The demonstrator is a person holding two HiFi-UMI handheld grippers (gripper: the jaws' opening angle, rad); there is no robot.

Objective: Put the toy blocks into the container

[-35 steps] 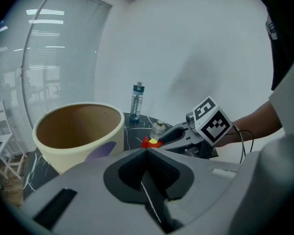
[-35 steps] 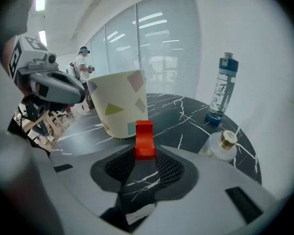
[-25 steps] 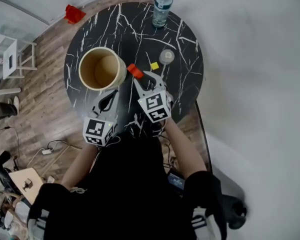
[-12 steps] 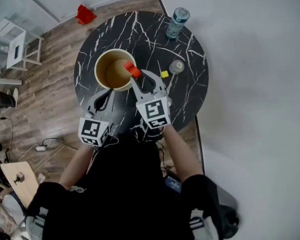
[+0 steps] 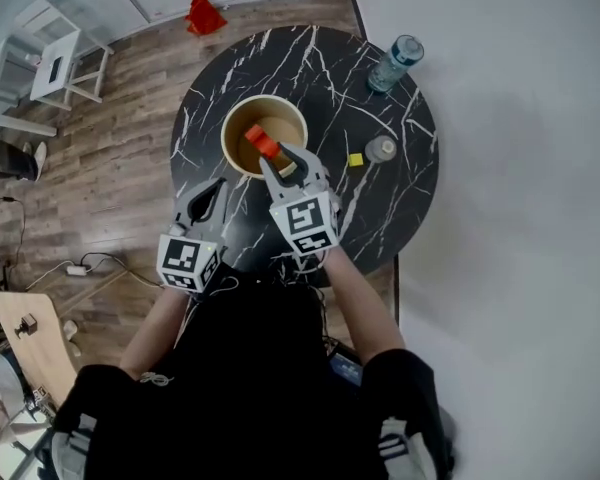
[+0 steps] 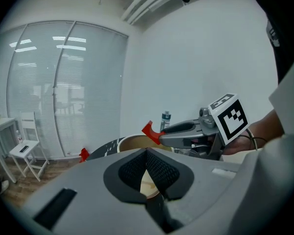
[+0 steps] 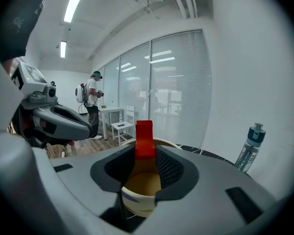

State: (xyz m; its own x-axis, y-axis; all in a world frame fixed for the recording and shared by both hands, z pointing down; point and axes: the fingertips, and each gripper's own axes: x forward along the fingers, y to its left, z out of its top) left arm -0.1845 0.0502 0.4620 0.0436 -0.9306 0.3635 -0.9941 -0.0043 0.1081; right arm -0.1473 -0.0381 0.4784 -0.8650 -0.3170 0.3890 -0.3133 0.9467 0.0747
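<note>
Head view only: yellow block [image 5: 356, 160], toward tabletop's [image 5: 400, 203] right edge. Right hand-held gripper [image 7: 146, 156] grasps red block [image 7: 145, 137], now over container [image 5: 226, 140], earlier beside it. Left hand-held gripper [image 6: 147, 156] clenched, empty.

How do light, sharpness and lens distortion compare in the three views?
Head view: soft even light, no glare on the black table, everything sharp. Left gripper view: strong fisheye, dark corners, the window blinds curve. Right gripper view: same fisheye, ceiling lamps overexposed, red block sharp.
</note>
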